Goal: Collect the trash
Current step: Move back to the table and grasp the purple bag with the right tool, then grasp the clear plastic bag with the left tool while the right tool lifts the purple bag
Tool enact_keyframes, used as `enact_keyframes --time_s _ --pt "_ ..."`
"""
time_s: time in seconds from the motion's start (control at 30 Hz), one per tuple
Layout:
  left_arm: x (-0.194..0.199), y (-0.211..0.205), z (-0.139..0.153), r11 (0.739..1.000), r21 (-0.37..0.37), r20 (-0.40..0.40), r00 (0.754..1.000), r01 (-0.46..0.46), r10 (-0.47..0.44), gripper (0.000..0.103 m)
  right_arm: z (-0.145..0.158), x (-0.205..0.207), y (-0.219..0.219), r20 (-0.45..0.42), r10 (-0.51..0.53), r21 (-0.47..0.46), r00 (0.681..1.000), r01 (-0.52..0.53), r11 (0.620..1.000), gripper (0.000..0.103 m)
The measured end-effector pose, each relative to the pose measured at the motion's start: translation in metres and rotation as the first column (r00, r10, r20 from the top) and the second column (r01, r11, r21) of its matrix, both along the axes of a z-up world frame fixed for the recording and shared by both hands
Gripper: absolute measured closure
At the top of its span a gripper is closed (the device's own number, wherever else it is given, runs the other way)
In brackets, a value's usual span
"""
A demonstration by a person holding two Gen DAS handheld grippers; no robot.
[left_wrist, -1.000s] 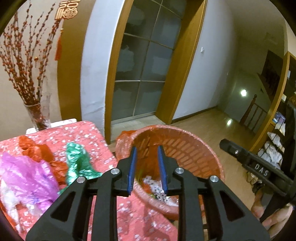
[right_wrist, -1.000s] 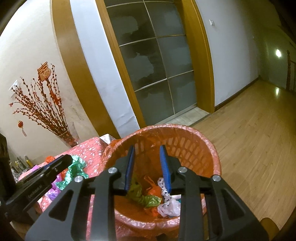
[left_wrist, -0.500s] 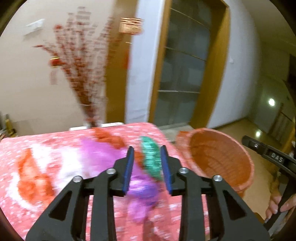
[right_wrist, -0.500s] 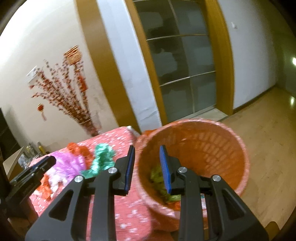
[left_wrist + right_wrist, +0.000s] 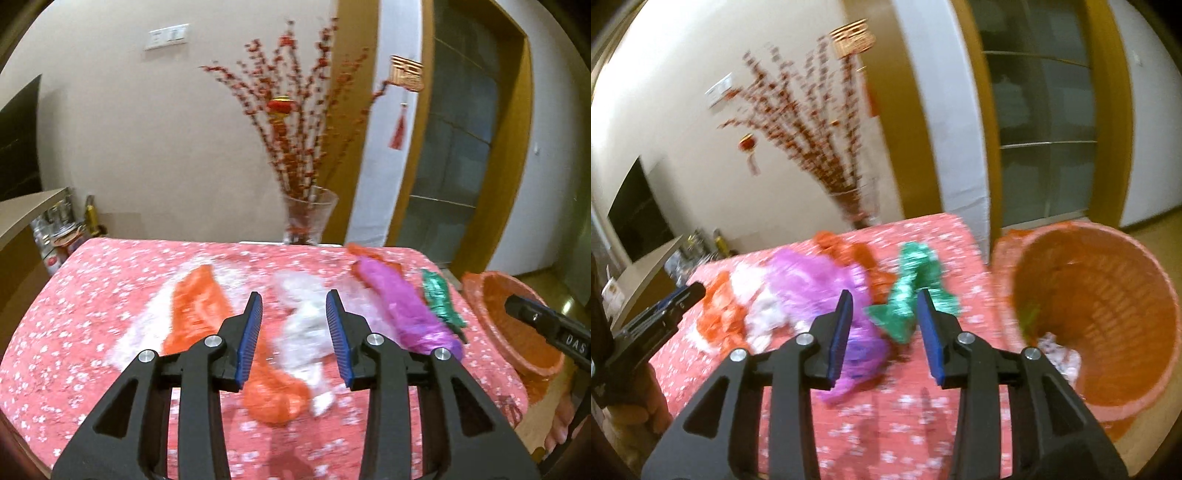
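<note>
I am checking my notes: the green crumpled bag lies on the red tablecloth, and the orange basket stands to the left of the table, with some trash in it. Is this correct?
Not quite. The orange basket stands at the right end of the table, not the left; the right wrist view shows it. The rest holds: the green crumpled bag lies on the red tablecloth, and some trash is in the basket.

one basket (image 5: 1108,295), one vase (image 5: 309,214), two tools (image 5: 294,332).

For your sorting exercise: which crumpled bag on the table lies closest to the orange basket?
The green bag, at the table edge nearest the orange basket; the purple bag lies farther.
</note>
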State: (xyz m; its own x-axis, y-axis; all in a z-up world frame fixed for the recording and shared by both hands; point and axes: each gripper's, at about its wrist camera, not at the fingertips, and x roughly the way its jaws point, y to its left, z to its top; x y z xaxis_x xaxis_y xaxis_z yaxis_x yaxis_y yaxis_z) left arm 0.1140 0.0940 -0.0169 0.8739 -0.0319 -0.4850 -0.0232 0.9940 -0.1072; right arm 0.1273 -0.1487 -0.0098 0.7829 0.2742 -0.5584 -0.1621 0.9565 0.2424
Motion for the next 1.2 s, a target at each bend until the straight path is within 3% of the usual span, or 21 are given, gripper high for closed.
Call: enact_keyframes --time_s 0.17,0.33,0.83,1.03,1.2 --pt "-0.004 0.021 -0.007 0.999 -0.013 -0.012 0.999 -0.042 0.042 0.066 -0.007 0.008 0.036 -0.016 0.092 -0.021 0.996 -0.092 0.996 0.066" --pt "-0.004 0.033 -0.011 0.998 -0.025 -0.021 0.998 -0.06 0.06 0.066 -0.016 0.018 0.054 -0.047 0.12 -0.051 0.992 -0.122 0.991 0.066" --pt "-0.002 0.048 -0.024 0.997 -0.036 -0.053 0.996 -0.074 0.072 0.066 -0.049 0.034 0.062 -0.125 0.067 -0.196 0.99 -0.091 0.976 0.06" --pt "0.0 0.041 -0.025 0.998 -0.04 -0.06 0.997 -0.05 0.048 0.066 -0.051 0.03 0.057 -0.131 0.069 -0.193 0.989 -0.093 0.977 0.081" --pt "0.008 0.025 -0.022 0.999 -0.034 -0.067 0.998 -0.003 0.001 0.066 -0.04 0.025 0.047 -0.098 0.083 -0.108 0.992 -0.093 0.99 0.085"
